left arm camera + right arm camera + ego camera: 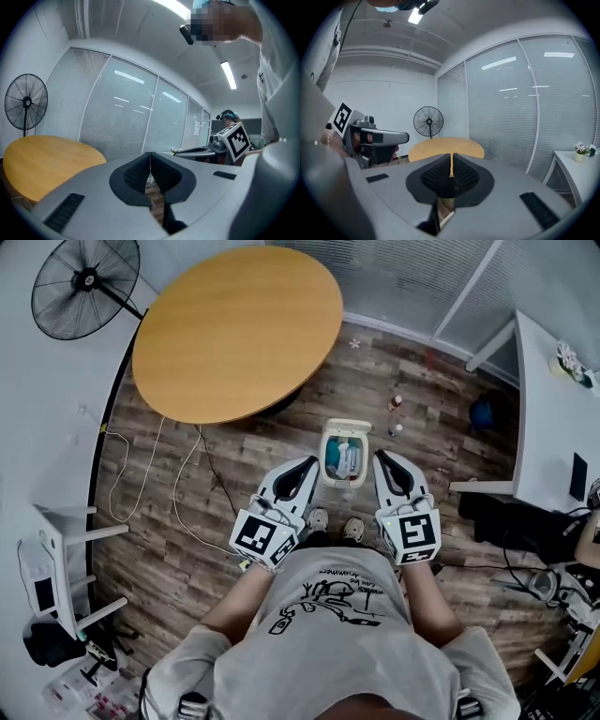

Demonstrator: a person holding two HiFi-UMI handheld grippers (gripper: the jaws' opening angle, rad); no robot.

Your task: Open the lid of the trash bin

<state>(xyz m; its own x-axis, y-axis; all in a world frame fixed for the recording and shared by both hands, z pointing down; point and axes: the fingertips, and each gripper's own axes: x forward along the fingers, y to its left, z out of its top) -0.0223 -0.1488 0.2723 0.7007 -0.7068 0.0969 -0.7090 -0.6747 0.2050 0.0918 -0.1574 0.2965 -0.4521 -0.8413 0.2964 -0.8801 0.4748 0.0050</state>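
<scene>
A small white trash bin (pixel 344 454) stands on the wooden floor just ahead of the person's shoes. From the head view I look down into it, and teal and white rubbish shows inside. My left gripper (pixel 307 465) is held level just left of the bin, its jaws closed with nothing between them. My right gripper (pixel 382 459) is just right of the bin, also shut and empty. In the left gripper view the left gripper (pixel 150 161) has its pads pressed together and points at the far blinds. The right gripper (pixel 451 164) aims over the table; neither gripper view shows the bin.
A round wooden table (pixel 239 329) stands beyond the bin, with a floor fan (pixel 84 287) at the far left. Cables (pixel 187 493) trail over the floor at left. Two small bottles (pixel 396 414), a white desk (pixel 553 418) and bags are to the right, a white rack (pixel 61 559) to the left.
</scene>
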